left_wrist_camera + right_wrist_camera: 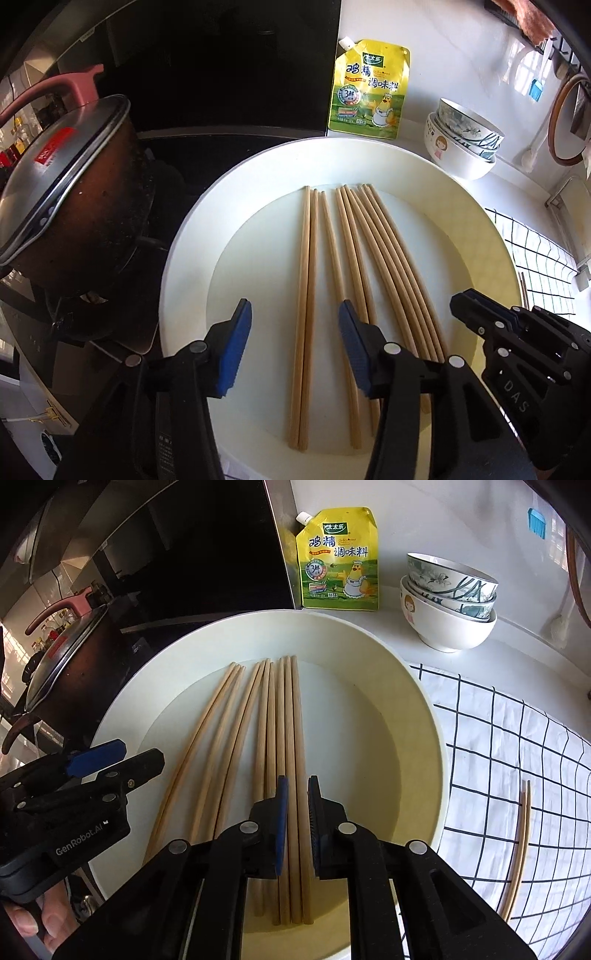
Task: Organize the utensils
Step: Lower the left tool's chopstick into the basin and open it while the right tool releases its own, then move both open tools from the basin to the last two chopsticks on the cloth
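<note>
left wrist view: left gripper (pixel 295 345) is being held over the white basin (pixel 476 229), jaws parted, pads pressing nothing; two chopsticks lying below the gap.
chopsticks (pixel 351 280): lying side by side on the basin floor.
right wrist view: right gripper (pixel 297 825) is being held with jaws nearly closed, a narrow gap over one stick; contact cannot be told.
cloth: chopstick pair (pixel 519 853) is lying on the checked cloth (pixel 517 738), beside the basin.

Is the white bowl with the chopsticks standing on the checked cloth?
No, the bowl stands on the counter beside the checked cloth, which holds only two separate chopsticks.
</note>
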The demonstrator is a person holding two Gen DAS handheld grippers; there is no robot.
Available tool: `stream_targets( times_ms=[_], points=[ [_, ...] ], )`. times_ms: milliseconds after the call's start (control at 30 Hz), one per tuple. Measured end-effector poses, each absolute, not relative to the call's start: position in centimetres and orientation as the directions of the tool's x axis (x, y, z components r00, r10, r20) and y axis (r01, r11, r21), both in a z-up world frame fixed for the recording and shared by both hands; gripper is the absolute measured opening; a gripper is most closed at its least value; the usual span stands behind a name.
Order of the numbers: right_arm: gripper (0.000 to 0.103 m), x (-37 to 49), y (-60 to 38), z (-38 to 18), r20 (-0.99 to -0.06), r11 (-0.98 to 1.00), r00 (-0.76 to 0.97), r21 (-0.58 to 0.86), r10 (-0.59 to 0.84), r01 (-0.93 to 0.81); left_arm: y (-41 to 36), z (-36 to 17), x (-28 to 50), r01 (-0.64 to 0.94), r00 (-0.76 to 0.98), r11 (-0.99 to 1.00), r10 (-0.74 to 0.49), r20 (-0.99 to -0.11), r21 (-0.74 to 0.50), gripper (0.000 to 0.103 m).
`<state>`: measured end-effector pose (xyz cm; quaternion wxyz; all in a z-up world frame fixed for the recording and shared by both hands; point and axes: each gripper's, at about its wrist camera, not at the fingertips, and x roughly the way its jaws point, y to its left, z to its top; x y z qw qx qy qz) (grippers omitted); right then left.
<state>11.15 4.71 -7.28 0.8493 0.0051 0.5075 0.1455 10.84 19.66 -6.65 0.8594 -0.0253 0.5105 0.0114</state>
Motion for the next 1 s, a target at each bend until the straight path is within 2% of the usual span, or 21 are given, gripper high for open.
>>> stream_targets(
  times_ms=[500, 1000],
  points=[
    [0.011, 7.4, 2.0, -4.2, -0.829, 0.959, 0.501, 0.139, 0.25, -0.248, 17.3, -4.1, 7.1, -0.037, 0.504, 0.998, -0.02, -0.863, -0.045, 0.049],
    [0.016, 2.2, -6.6, -3.6, -0.824, 0.981, 0.534, 0.136, 0.19, -0.138, 9.5, -3.7, 4.1, 0.075, 0.482, 0.995, -0.096, -0.871, -0.069, 0.049]
  ],
)
